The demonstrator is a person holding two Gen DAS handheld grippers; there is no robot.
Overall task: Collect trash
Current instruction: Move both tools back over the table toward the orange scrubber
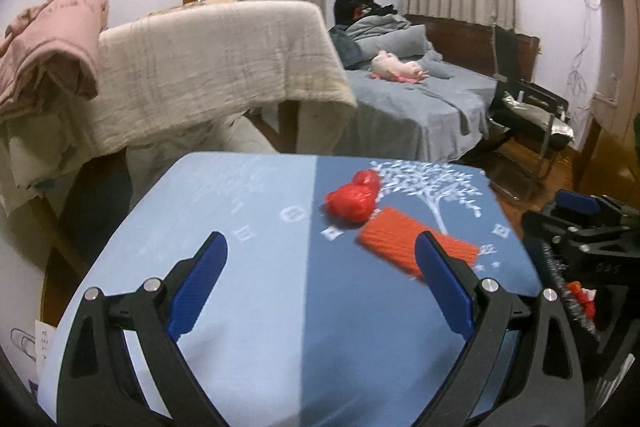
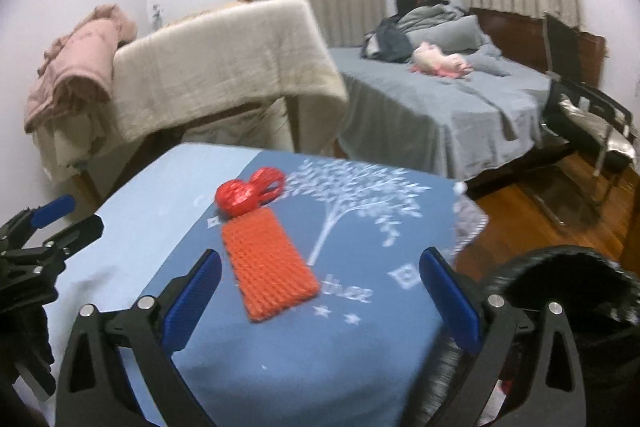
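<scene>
A crumpled red plastic bag (image 1: pixel 354 198) (image 2: pixel 246 195) lies on the blue table (image 1: pixel 240 227) (image 2: pixel 360 347), touching an orange ribbed foam sleeve (image 1: pixel 404 241) (image 2: pixel 269 265) that lies flat next to it. My left gripper (image 1: pixel 322 283) is open and empty above the near part of the table; the sleeve sits just beyond its right finger (image 1: pixel 442 287). My right gripper (image 2: pixel 320 301) is open and empty, with the sleeve between and just beyond its fingers. The right gripper shows at the right edge of the left wrist view (image 1: pixel 588 227), the left gripper at the left edge of the right wrist view (image 2: pixel 44 235).
A black mesh bin (image 2: pixel 560 291) stands at the table's right side; bits of red trash (image 1: pixel 582 297) show by it. Behind the table are a frame draped with a cream blanket (image 1: pixel 208 67), a bed (image 2: pixel 440 107) and a black chair (image 2: pixel 580 115).
</scene>
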